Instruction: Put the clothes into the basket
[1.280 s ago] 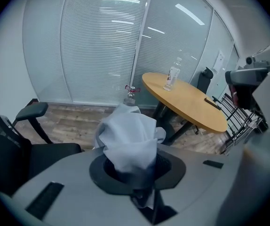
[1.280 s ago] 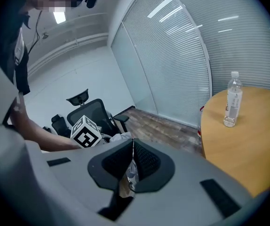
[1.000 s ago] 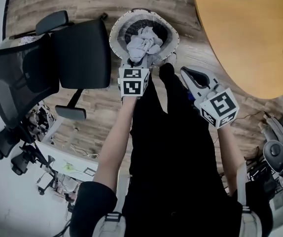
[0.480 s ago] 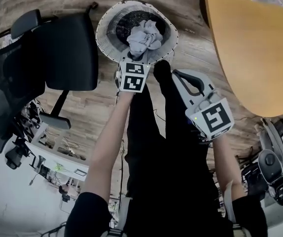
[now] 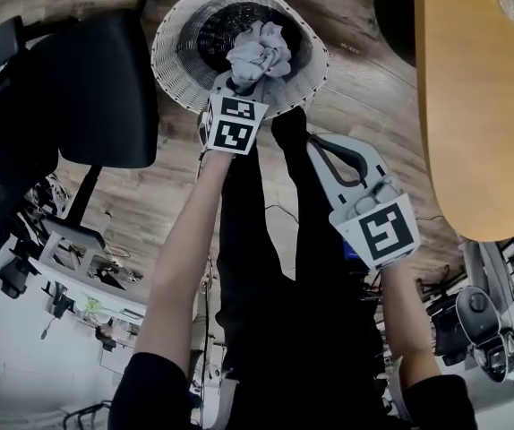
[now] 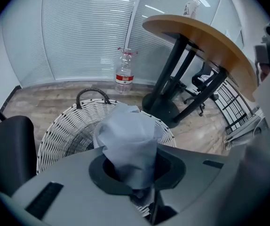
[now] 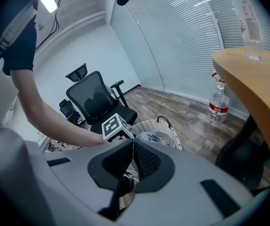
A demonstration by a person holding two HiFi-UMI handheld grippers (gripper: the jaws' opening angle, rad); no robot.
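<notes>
A white wicker basket (image 5: 178, 56) stands on the wood floor at the top of the head view. My left gripper (image 5: 239, 90) hangs over its near rim, shut on a bunched grey cloth (image 5: 259, 54) that sits above the basket's dark inside. In the left gripper view the cloth (image 6: 128, 138) bulges up from between the jaws of the gripper (image 6: 136, 175), with the basket (image 6: 62, 133) behind it. My right gripper (image 5: 318, 143) is lower right of the basket, jaws pressed together with nothing in them. The right gripper view shows that gripper (image 7: 131, 157) aimed at the basket (image 7: 165, 126).
A black office chair (image 5: 87, 88) stands left of the basket. A round wooden table (image 5: 476, 97) fills the right side, its dark pedestal (image 6: 165, 105) close behind the basket. A water bottle (image 6: 124, 74) stands on the floor beyond. The person's dark trousers (image 5: 266, 267) run below.
Both grippers have sunk toward the basket. The grey cloth, still in the left gripper, now hangs lower, over the basket's opening.
</notes>
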